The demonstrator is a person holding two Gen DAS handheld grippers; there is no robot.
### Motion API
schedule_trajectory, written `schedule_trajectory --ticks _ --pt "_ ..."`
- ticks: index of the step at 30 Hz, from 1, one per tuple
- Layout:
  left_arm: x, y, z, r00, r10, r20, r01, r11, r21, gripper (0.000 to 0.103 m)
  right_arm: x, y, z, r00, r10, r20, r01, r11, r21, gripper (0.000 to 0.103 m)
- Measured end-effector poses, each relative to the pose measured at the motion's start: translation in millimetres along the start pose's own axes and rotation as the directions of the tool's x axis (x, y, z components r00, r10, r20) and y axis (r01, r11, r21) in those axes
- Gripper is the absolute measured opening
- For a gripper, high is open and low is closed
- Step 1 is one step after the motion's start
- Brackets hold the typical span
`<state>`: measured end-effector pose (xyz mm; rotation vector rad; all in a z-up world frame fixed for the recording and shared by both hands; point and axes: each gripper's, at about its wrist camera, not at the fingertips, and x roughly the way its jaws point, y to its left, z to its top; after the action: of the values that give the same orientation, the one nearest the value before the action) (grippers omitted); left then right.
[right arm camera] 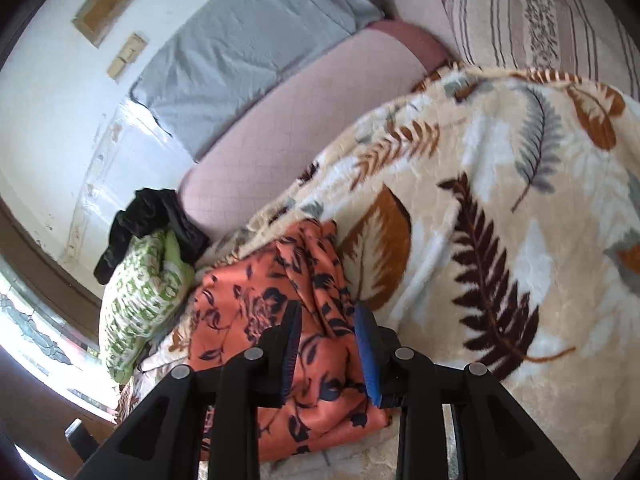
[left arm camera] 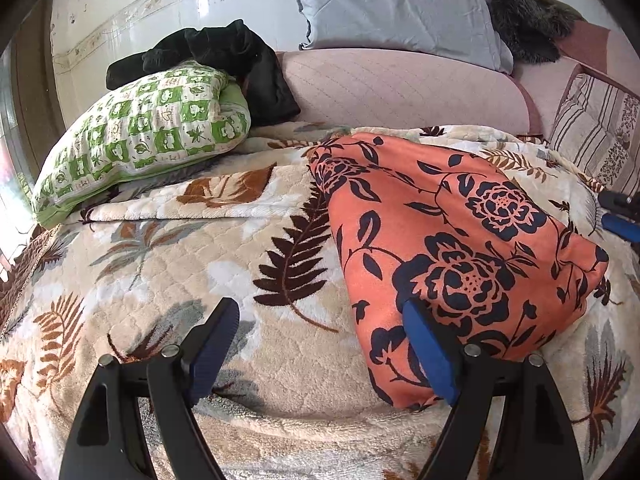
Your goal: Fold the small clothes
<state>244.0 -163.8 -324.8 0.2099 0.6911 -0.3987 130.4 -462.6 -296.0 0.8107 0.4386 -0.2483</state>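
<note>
Folding the orange cloth with dark flowers neatly on the leafy blanket bed needs wide-apart left tongs to pinch its near edge, while the half-closed right tongs, gripping nothing, take the far side.

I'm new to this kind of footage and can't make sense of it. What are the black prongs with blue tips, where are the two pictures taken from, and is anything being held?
The prongs are the jaws of two handheld grippers, one in each of a person's hands, each with a camera looking along it. One picture comes from the left gripper, the other from the right gripper. Both look over a leaf-patterned blanket on a bed, where an orange floral garment lies, with a green checked pillow behind. The left jaws stand wide open, holding nothing. The right jaws stand narrow with the garment between them; whether they pinch it is unclear.
</note>
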Motion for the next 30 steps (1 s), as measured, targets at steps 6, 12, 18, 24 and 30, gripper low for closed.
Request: schedule_trajectory --ticks 6,12,18,24,30 --pt "-1 -2 0 1.0 0.007 0.004 -0.007 1.0 0.006 0.085 22 38 -18 0.991 0.069 -0.113 -0.086 0.985 -0.151 0.028" --pt "-1 -4 -1 1.0 0.005 0.006 -0.005 1.0 0.016 0.089 62 2 -37 0.963 -0.097 -0.251 0.072 0.992 -0.108 0.026" --pt "-1 -1 0 1.0 0.0 0.003 0.0 1.0 0.01 0.089 59 10 -40 0.961 -0.137 -0.239 0.097 0.98 -0.172 0.027" --pt "0 -3 0 1.0 0.006 0.006 -0.006 1.0 0.015 0.089 59 10 -38 0.961 -0.13 -0.244 0.092 0.983 -0.162 0.027" --pt "1 -1 2 1.0 -0.009 -0.015 0.008 1.0 -0.009 0.089 58 11 -38 0.963 -0.124 -0.241 0.084 0.982 -0.167 0.027"
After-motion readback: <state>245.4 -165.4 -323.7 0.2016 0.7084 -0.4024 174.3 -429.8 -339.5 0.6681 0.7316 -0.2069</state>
